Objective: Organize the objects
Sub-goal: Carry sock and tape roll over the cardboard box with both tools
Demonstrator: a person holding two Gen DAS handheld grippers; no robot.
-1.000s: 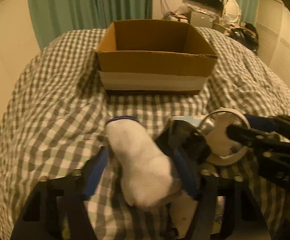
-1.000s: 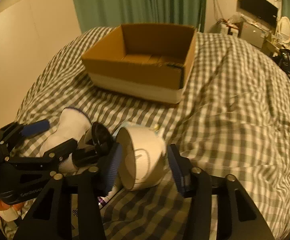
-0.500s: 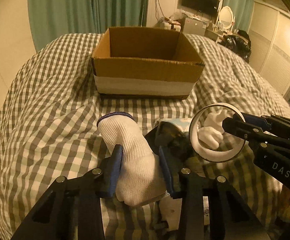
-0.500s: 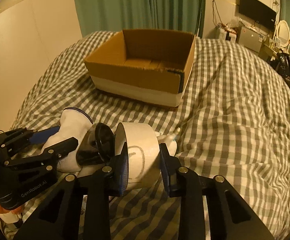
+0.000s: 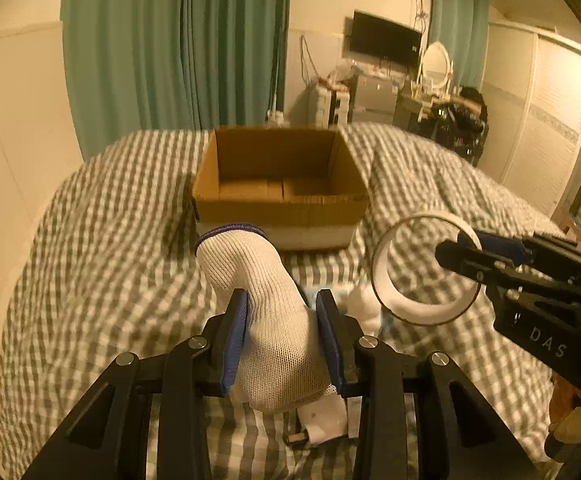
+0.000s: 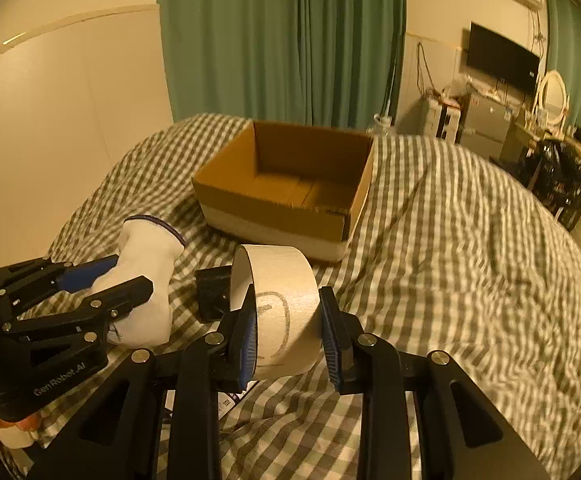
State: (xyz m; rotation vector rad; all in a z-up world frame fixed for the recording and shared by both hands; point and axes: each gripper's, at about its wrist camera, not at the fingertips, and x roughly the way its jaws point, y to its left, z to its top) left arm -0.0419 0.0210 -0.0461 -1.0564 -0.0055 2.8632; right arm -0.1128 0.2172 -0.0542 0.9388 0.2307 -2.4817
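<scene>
My left gripper (image 5: 282, 312) is shut on a white knit glove (image 5: 266, 304) with a blue cuff and holds it above the checked bed. The glove also shows in the right wrist view (image 6: 146, 276). My right gripper (image 6: 288, 320) is shut on a wide roll of beige tape (image 6: 282, 300), lifted off the bed; the roll also shows in the left wrist view (image 5: 422, 268) at the right. An open, empty cardboard box (image 5: 278, 184) stands ahead of both grippers, also in the right wrist view (image 6: 290, 192).
A small black object (image 6: 214, 292) lies on the bed behind the tape roll. White items and a packet (image 5: 322, 420) lie on the bed under my left gripper. Green curtains, a wall and furniture stand beyond the bed.
Both grippers closed on their objects and rose off the bed: the left with the glove, the right with the tape roll. The black object stayed on the bed.
</scene>
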